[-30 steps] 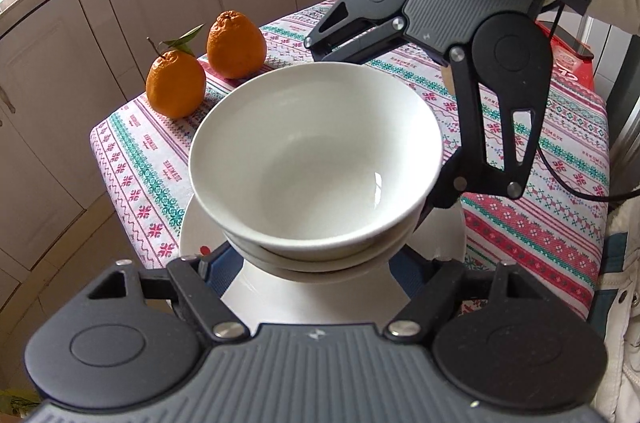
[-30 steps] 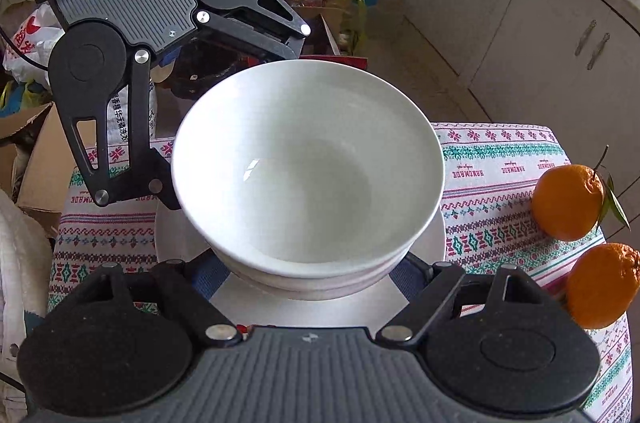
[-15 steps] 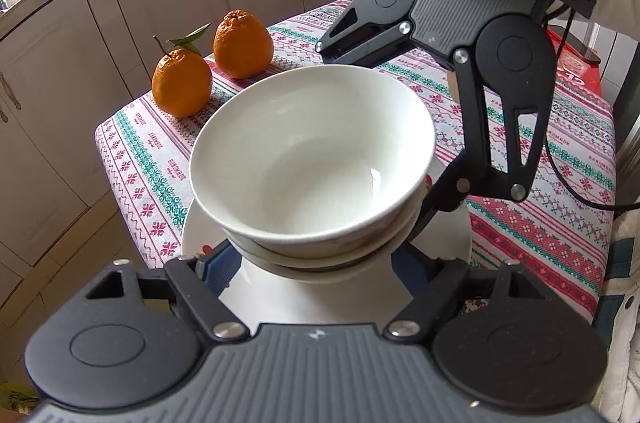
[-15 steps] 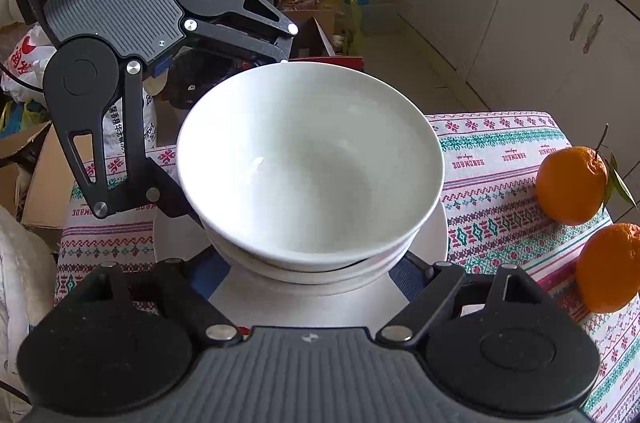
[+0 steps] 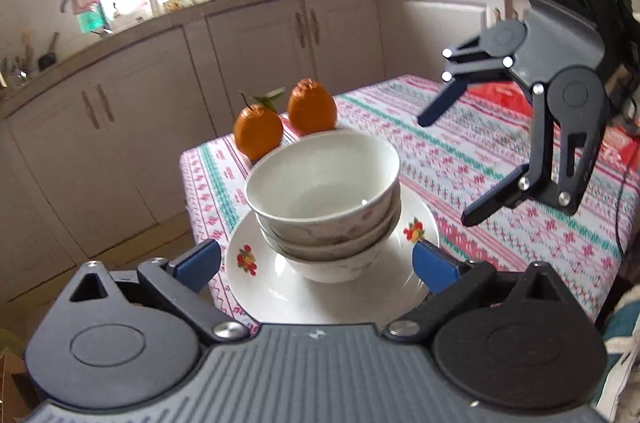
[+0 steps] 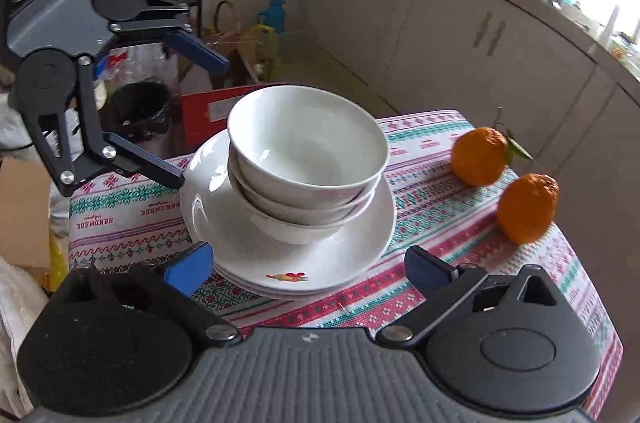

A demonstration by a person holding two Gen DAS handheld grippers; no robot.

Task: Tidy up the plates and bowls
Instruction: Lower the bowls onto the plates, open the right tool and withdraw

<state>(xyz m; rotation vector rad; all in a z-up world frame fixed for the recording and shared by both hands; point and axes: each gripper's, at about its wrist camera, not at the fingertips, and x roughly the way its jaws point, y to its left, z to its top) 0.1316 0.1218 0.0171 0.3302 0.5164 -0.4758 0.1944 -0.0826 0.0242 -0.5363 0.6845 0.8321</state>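
Three white bowls point(image 5: 324, 175) point(image 6: 308, 147) sit nested on a stack of white plates point(image 5: 280, 287) point(image 6: 288, 263) with fruit prints, on the patterned tablecloth. My left gripper point(image 5: 316, 265) is open and empty, drawn back at the near side of the plates. It also shows in the right wrist view point(image 6: 192, 115), raised at the far left. My right gripper point(image 6: 308, 269) is open and empty, short of the plates. In the left wrist view it point(image 5: 452, 167) hangs above the table to the right of the bowls.
Two oranges point(image 5: 284, 121) point(image 6: 504, 179) lie on the table point(image 5: 480, 159) beside the stack. Kitchen cabinets point(image 5: 248, 39) and a cluttered counter run behind. A black bin point(image 6: 140, 111), a red box and bags stand on the floor past the table edge.
Both grippers have let go of the top bowl and pulled back and up from the stack. The bowl now rests nested on the others.
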